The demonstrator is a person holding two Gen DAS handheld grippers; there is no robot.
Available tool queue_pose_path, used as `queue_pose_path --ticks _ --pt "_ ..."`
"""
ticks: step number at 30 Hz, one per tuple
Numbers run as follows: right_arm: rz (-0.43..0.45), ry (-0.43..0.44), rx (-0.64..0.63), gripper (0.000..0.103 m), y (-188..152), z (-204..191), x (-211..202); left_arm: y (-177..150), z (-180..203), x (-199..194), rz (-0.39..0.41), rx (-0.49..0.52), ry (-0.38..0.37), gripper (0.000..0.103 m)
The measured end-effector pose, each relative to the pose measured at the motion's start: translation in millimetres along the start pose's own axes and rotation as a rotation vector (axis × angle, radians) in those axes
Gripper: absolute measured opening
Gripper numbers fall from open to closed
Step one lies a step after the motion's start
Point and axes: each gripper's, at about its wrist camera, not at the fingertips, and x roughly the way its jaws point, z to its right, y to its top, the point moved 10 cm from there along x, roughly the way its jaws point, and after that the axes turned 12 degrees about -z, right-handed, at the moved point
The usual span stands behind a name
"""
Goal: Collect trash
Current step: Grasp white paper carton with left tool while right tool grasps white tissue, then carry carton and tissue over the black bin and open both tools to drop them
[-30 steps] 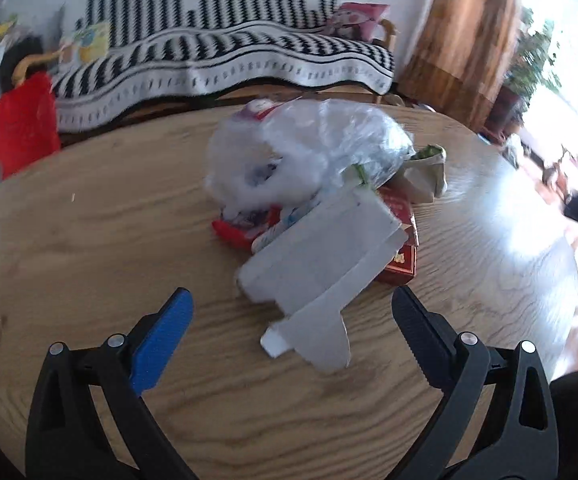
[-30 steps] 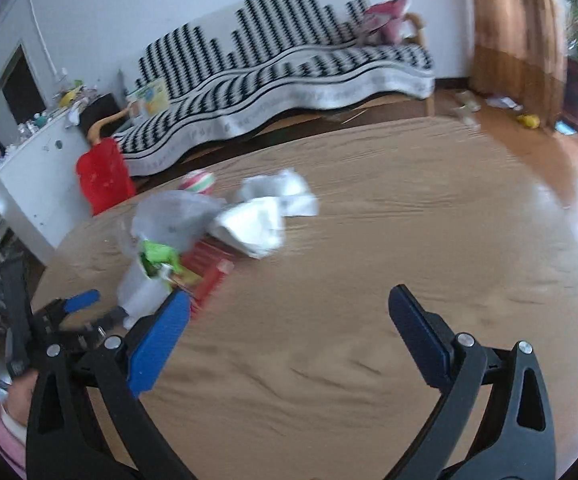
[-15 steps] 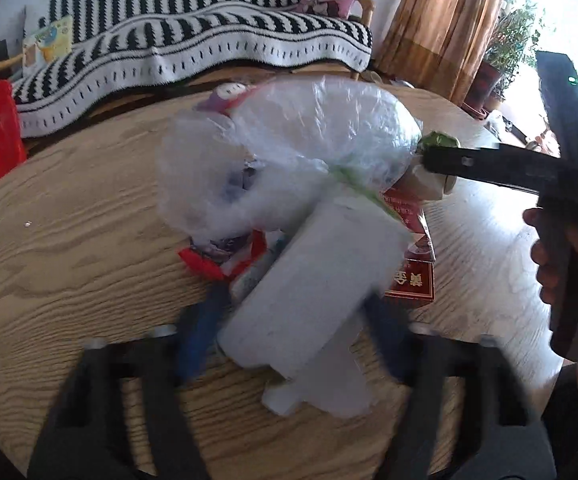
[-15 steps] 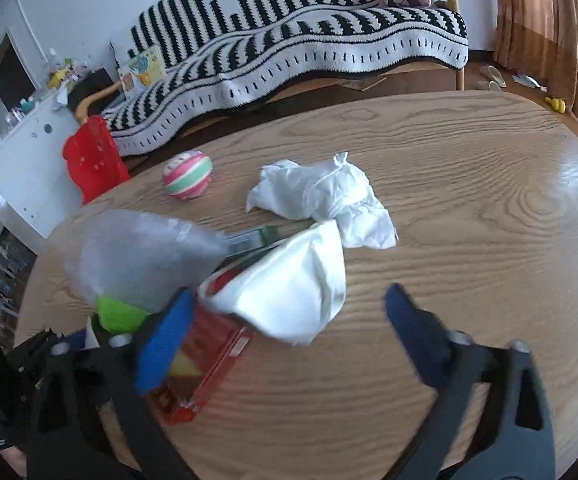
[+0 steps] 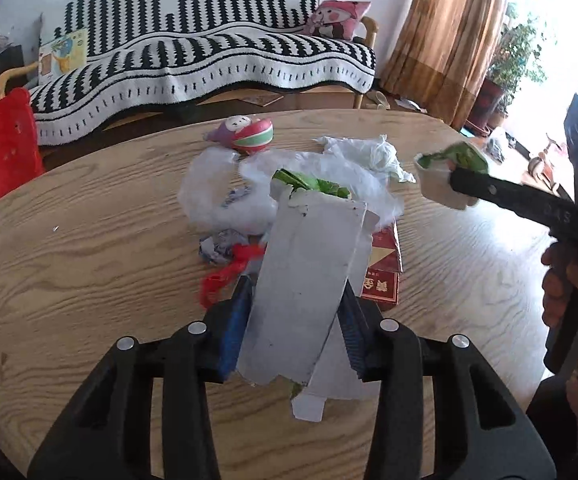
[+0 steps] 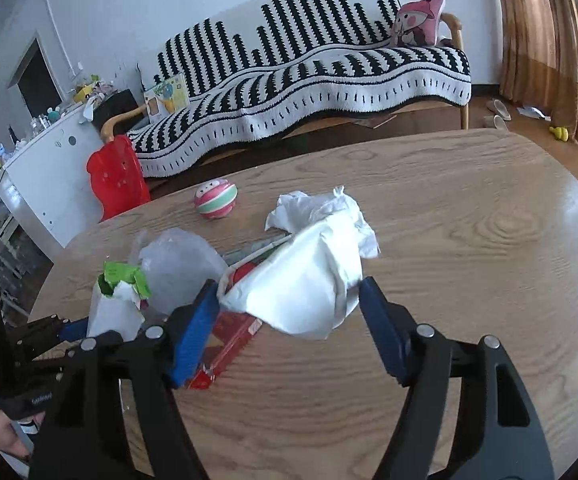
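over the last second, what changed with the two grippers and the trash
The left gripper moved forward and closed its fingers on the grey carton. The right gripper came in from the right and closed on the white wrapper, which now hangs off the table. The ball, tissue, red box and clear bag stayed put.

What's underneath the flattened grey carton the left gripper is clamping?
Under the grey carton in the left gripper, a red cigarette pack pokes out on one side and a red wrapper on the other, on the table. Anything directly beneath the carton is covered.
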Motion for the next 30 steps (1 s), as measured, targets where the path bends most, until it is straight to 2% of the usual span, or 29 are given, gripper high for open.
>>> queue_pose_path --ticks 4,9,14,30 --pt "-0.02 -0.002 0.008 0.07 -15 4 -6 -3 -4 -16 0.03 -0.023 -0.006 0.042" --pt "0.017 -0.015 0.016 0.07 -17 12 -24 -1 -30 -46 0.097 -0.085 0.025 0.042" --pt "0.007 -0.003 0.058 0.07 -18 21 -21 -15 -61 -37 0.05 -0.165 0.036 0.042" --pt "-0.025 0.0 0.048 0.07 -22 10 -10 -24 -81 -26 0.011 -0.187 0.057 0.042"
